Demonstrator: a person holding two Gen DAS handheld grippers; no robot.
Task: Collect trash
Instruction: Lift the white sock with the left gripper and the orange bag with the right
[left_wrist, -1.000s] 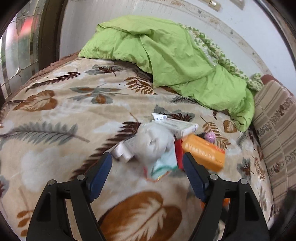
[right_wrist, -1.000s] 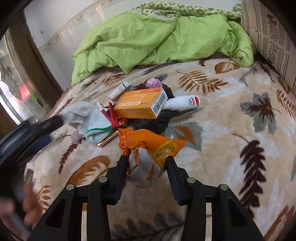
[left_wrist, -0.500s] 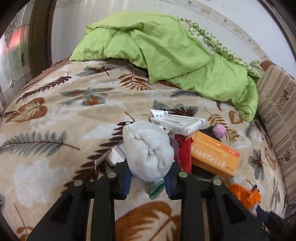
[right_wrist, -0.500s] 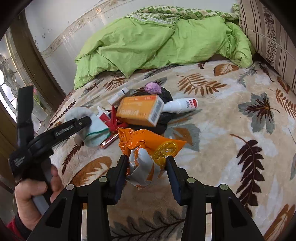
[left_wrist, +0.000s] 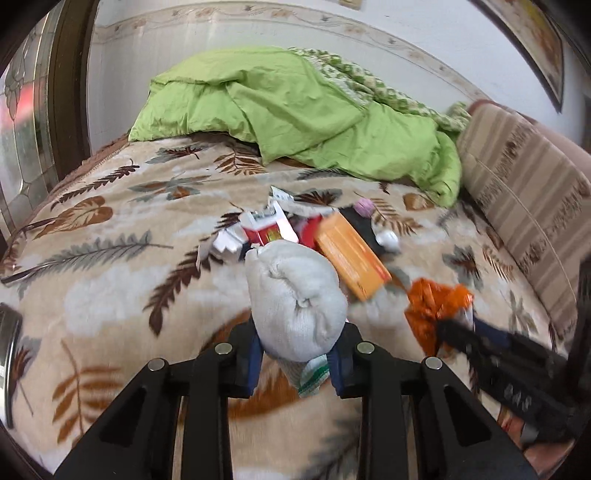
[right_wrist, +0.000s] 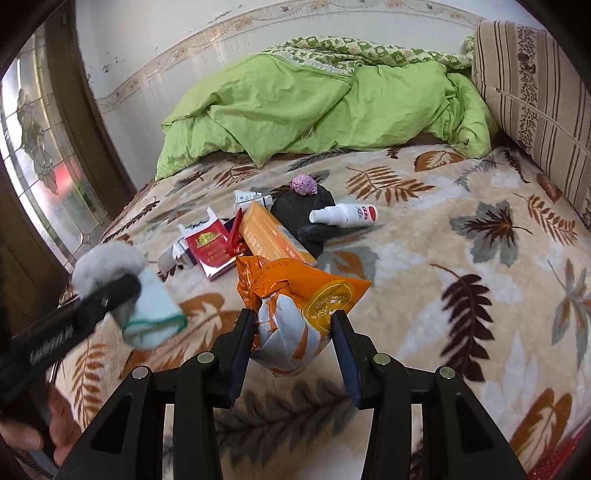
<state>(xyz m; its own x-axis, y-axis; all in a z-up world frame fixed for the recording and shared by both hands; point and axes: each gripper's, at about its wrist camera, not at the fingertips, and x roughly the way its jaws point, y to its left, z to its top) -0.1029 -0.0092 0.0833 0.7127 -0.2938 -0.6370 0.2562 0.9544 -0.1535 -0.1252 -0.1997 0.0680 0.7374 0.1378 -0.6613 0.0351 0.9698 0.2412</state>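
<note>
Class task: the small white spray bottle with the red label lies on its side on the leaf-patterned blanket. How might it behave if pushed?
The small white spray bottle with the red label looks round-bodied and lies flat, so it would probably roll. The plush leaf-patterned blanket may slow it. It seems rigid plastic, likely light.

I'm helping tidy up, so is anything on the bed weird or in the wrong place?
Yes. The left gripper holds a rolled grey sock, which is clothing, not trash. Litter sits heaped mid-blanket: a torn-open red packet, an orange box and a white spray bottle lying on its side. The right gripper holds a crumpled orange wrapper.
</note>
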